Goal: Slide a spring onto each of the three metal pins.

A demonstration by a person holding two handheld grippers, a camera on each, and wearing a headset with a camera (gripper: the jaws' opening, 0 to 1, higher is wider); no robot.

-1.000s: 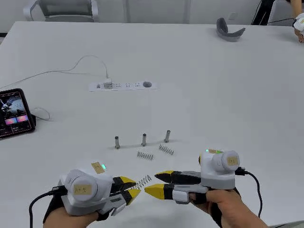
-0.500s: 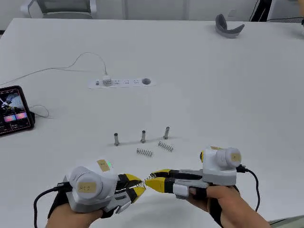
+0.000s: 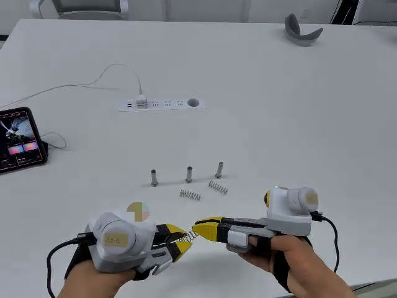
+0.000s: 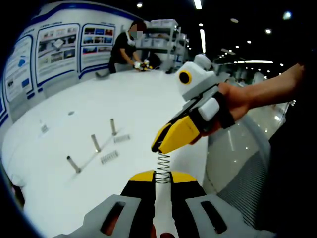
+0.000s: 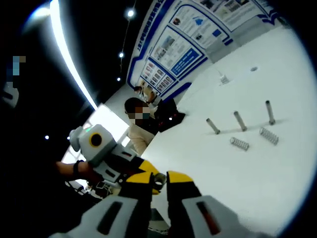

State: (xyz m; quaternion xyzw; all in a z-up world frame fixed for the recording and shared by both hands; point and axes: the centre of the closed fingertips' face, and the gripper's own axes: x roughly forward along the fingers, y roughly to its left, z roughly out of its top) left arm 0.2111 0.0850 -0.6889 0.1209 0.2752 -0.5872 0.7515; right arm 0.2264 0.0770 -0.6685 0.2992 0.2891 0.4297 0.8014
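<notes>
Your right gripper, gaping and short of the spring a second ago, now has its jaws drawn nearly together at the spring's free end. Whether they truly pinch it cannot be told. Your left gripper is clamped on the spring's other end, low over the near part of the surface. This looks like a handover or regrasp, not yet a placement, since the three metal pins stand bare farther out, with two more springs lying just before them.
</notes>
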